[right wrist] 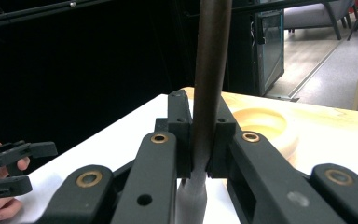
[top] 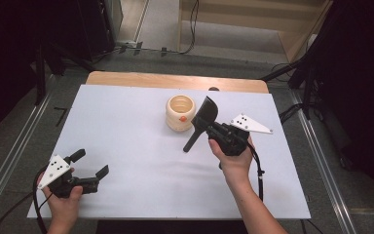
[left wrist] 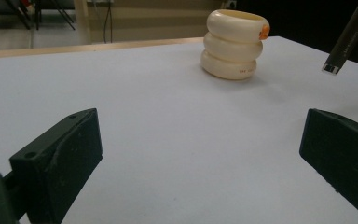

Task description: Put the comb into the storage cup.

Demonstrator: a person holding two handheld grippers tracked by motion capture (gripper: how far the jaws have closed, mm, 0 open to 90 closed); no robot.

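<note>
A cream holder (top: 180,113) made of three stacked rings, with an orange spot on its rim, stands upright at the far middle of the white board (top: 141,195). My right gripper (top: 213,130) is just right of it, shut on the handle of a black spatula (top: 202,122), whose blade rises by the holder's rim and whose handle end hangs over the board. In the right gripper view the pads (right wrist: 182,135) clamp the dark handle (right wrist: 210,70), with the holder (right wrist: 263,123) behind. My left gripper (top: 91,162) sits near the board's front left, open, with nothing between its fingers (left wrist: 70,149).
A wooden table edge (top: 175,80) runs behind the board. Dark stands and cables (top: 302,73) crowd the floor at the right and back. Metal floor rails (top: 9,161) run along the left side. The other gripper (right wrist: 14,168) appears far off in the right gripper view.
</note>
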